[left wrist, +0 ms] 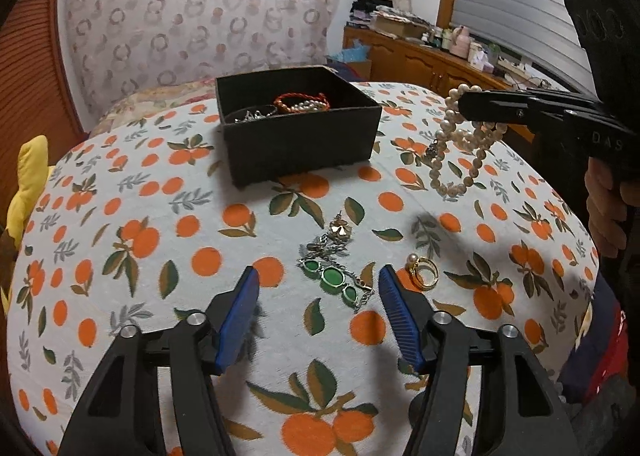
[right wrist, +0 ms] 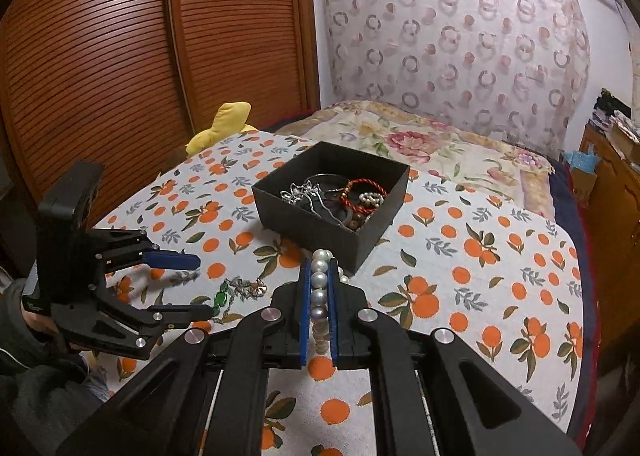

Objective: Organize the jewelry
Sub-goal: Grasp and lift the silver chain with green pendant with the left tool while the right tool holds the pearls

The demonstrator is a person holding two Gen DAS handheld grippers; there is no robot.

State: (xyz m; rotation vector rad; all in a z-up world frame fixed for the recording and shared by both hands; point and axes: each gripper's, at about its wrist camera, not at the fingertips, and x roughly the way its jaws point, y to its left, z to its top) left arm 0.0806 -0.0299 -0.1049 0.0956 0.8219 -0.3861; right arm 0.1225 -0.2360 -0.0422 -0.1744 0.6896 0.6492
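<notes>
Right wrist view: right gripper (right wrist: 320, 280) clamped on pearl necklace (right wrist: 319, 292), lifted just near of black box (right wrist: 360, 234). Left gripper (left wrist: 318, 280) open above green bracelet (left wrist: 334, 280) on tablecloth (left wrist: 160, 224), gold ring (left wrist: 422, 272) just right.

One box (left wrist: 298, 128), one pearl necklace (left wrist: 456, 140), two rings (left wrist: 422, 270).
</notes>
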